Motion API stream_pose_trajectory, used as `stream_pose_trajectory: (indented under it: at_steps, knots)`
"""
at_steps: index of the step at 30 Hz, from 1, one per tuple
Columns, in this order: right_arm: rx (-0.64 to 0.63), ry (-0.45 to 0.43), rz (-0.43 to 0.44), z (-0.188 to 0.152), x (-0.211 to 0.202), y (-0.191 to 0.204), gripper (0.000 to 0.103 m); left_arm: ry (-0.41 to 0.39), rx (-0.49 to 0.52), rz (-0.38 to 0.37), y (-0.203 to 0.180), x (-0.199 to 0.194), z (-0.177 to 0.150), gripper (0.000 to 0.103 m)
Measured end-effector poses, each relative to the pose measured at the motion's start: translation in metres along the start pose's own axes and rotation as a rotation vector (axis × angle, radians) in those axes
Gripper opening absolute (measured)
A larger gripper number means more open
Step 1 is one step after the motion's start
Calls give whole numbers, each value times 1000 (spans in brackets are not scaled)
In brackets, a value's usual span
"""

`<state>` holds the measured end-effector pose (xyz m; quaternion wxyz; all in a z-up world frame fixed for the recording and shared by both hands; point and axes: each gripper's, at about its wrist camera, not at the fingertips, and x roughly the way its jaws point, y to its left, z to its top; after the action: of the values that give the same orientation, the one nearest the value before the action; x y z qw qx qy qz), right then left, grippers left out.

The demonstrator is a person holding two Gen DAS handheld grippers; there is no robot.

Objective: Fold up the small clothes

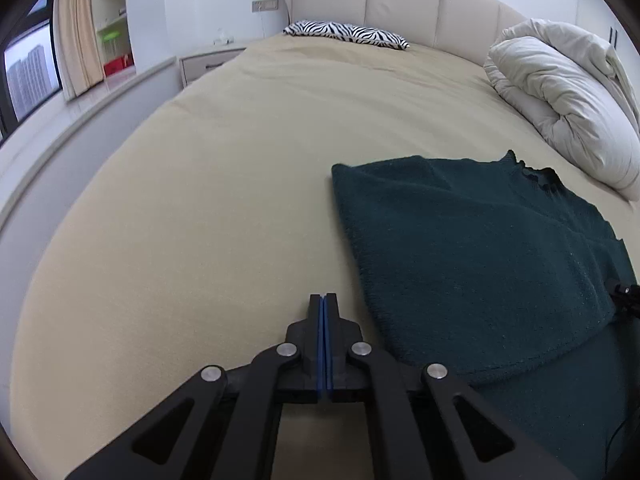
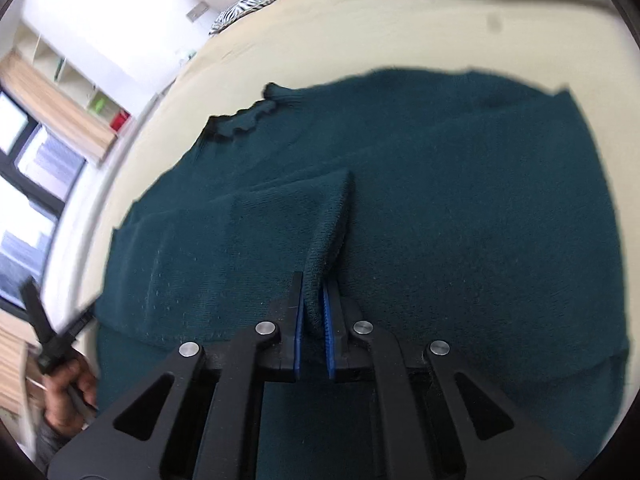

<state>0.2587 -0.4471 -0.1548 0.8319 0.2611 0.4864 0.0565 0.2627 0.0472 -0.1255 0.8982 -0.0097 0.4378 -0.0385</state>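
Note:
A dark teal knit sweater (image 1: 472, 256) lies on the beige bed sheet (image 1: 224, 200), partly folded, with its frilled collar (image 1: 536, 172) toward the pillows. My left gripper (image 1: 324, 300) is shut and empty, hovering over bare sheet just left of the sweater's edge. In the right wrist view the sweater (image 2: 460, 200) fills the middle. My right gripper (image 2: 316, 284) is shut on a sleeve cuff (image 2: 326, 232), holding it lifted over the sweater's body. The left gripper also shows at the left edge of the right wrist view (image 2: 56, 332), held by a hand.
A rolled white duvet (image 1: 560, 96) lies at the bed's right side. A zebra-print pillow (image 1: 348, 34) sits by the padded headboard (image 1: 400, 4). A bedside table (image 1: 204, 62), a window ledge (image 1: 80, 120) and shelves stand to the left.

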Motion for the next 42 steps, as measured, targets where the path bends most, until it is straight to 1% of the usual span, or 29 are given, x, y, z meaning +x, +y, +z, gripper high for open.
stream_pose_trajectory:
  at_steps: [2, 4, 6, 8, 10, 11, 13, 15, 17, 19, 22, 25, 26, 28, 29, 30, 31, 32, 33, 34, 36, 37, 39, 40, 42]
  knots:
    - [17, -9, 21, 0, -2, -2, 7, -10, -29, -26, 1, -7, 0, 1]
    - [14, -23, 27, -1, -6, -1, 8, -35, -35, -24, -1, -18, 1, 1]
    - [-15, -51, 12, -1, -11, 5, 9, -59, -35, -20, -3, -28, 4, 1]
    - [-48, -77, 3, 2, -17, 12, 9, -103, -25, -8, -10, -41, 10, 7]
    - [-82, -101, -14, 8, -21, 21, 9, -130, 15, 6, -19, -46, 14, 22]
    - [-87, -104, -16, 10, -22, 22, 9, -124, 36, 14, -24, -42, 15, 23]
    - [-77, -83, -40, 12, -17, 20, 9, -82, 51, 26, -31, -27, 14, 23]
    - [-60, -29, -65, 8, -4, 11, 9, -1, 54, 46, -29, -3, 4, 25]
    - [-41, -63, -13, 0, -5, 0, 9, -16, 44, 34, -24, 4, -3, 27]
    - [-28, -65, 4, -3, -8, -3, 9, -11, 42, 36, -23, 3, -2, 27]
    - [-43, -53, -10, -4, -13, -1, 9, -12, 58, 54, -23, 4, -3, 31]
    - [-28, -43, -28, -9, -19, -1, 12, -27, 19, 20, -16, -3, -4, 33]
    - [-20, -42, -29, -13, -22, -2, 15, -32, 2, 15, -12, -7, -6, 36]
    - [4, -48, -26, -24, -35, -5, 23, -41, -38, 18, -3, -23, -11, 38]
    - [15, -57, -24, -32, -45, -7, 33, -44, -43, 19, 0, -29, -14, 40]
    - [22, -72, -20, -40, -55, -9, 46, -46, -44, 21, 4, -38, -19, 46]
    - [36, -103, -20, -52, -71, -13, 54, -45, -52, 24, 10, -49, -28, 49]
    - [45, -126, -25, -60, -83, -16, 66, -44, -60, 21, 15, -58, -36, 50]
    - [54, -154, -30, -70, -96, -20, 69, -43, -69, 12, 19, -67, -46, 52]
    - [59, -174, -29, -83, -113, -25, 69, -31, -82, -1, 25, -80, -61, 56]
    - [68, -182, -23, -103, -136, -33, 69, -22, -115, -28, 33, -99, -83, 61]
    - [76, -188, -29, -116, -148, -38, 69, -11, -132, -61, 36, -112, -99, 64]
    - [92, -202, -53, -143, -172, -50, 69, 10, -144, -112, 38, -128, -123, 67]
    - [109, -204, -59, -156, -181, -56, 69, 19, -157, -135, 41, -137, -136, 70]
    - [141, -202, -57, -176, -195, -69, 69, 55, -181, -177, 40, -149, -163, 72]
